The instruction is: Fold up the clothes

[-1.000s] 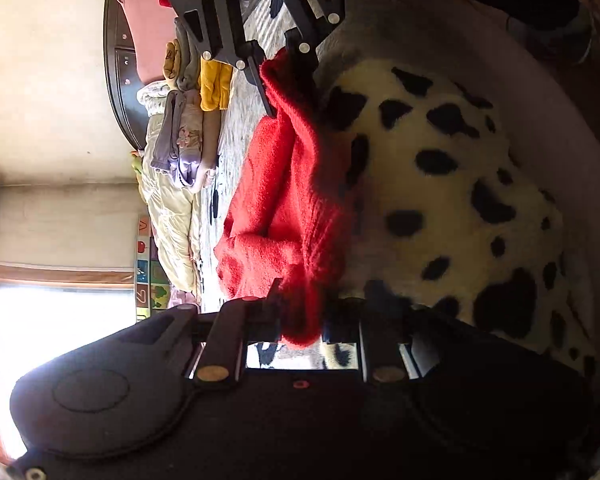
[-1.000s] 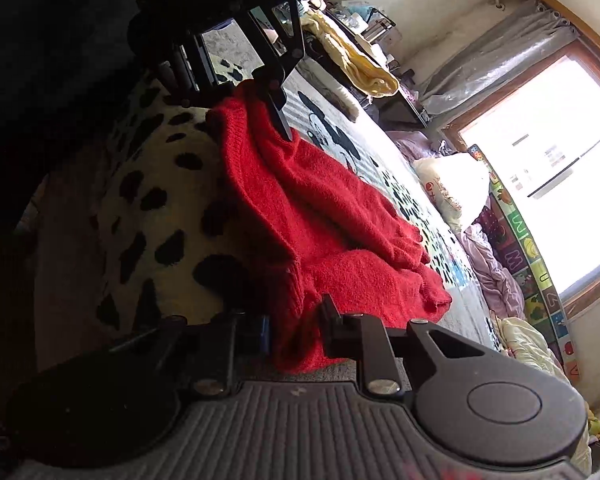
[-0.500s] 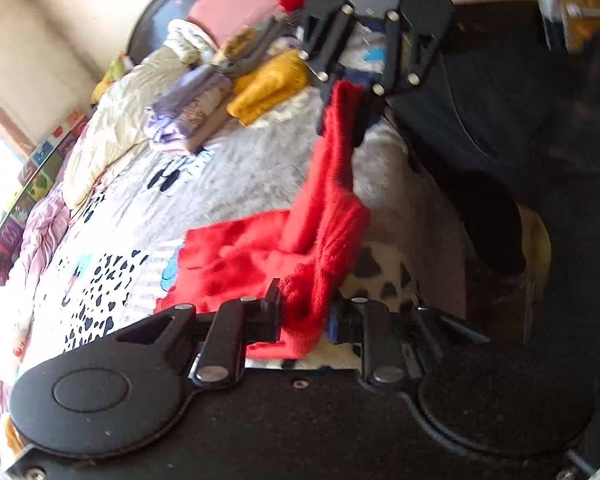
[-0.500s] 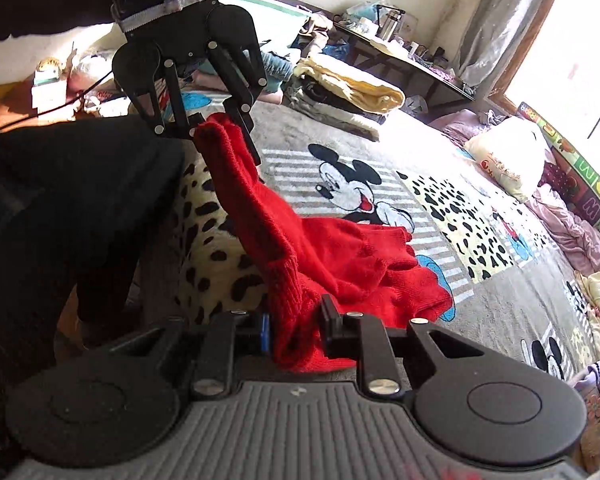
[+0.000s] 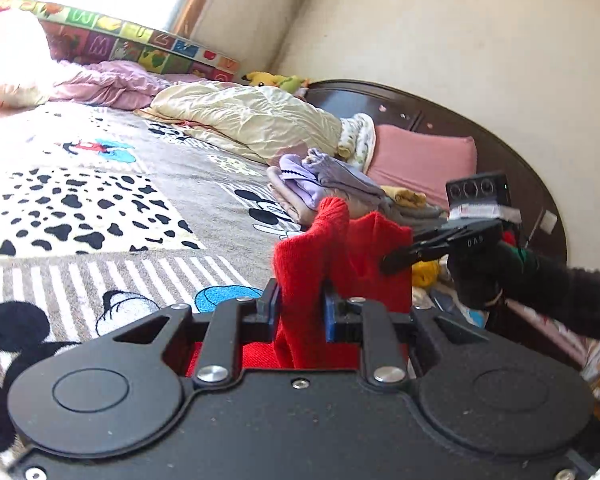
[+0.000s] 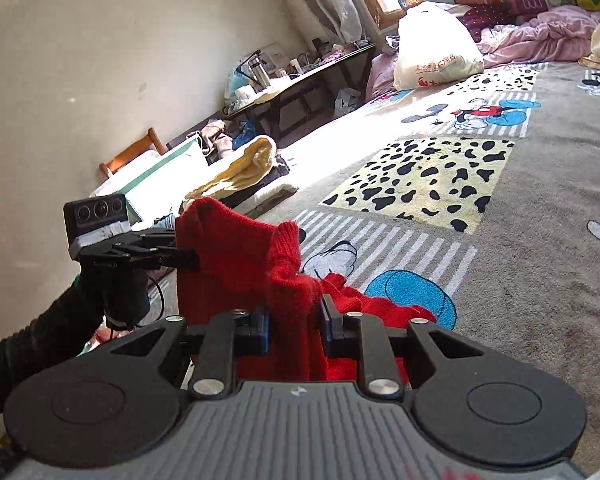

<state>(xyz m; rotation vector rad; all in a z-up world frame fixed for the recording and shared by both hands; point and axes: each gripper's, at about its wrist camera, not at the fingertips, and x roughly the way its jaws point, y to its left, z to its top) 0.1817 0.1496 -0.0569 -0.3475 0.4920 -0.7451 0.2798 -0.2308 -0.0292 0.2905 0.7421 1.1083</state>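
A red knitted sweater point(image 5: 356, 256) is held up between both grippers above the bed. My left gripper point(image 5: 300, 312) is shut on one bunched edge of it. In the left wrist view the right gripper point(image 5: 396, 258) pinches the sweater's other edge to the right. In the right wrist view my right gripper point(image 6: 294, 322) is shut on the red sweater point(image 6: 236, 264), and the left gripper point(image 6: 188, 258) grips it at the left. The lower part of the sweater trails onto the cartoon-print blanket point(image 6: 520, 264).
Folded clothes point(image 5: 332, 184) are stacked by a pink pillow point(image 5: 420, 160) and dark headboard point(image 5: 500, 140). A cream quilt point(image 5: 240, 120) and lilac bedding point(image 5: 100, 84) lie at the far side. A yellow folded pile point(image 6: 240, 172), white bag point(image 6: 436, 48) and cluttered table point(image 6: 300, 72) stand beyond.
Both grippers have swung upright and lifted the sweater off the blanket; the views turned from looking down at the bed to looking across it. Both stay shut on it.
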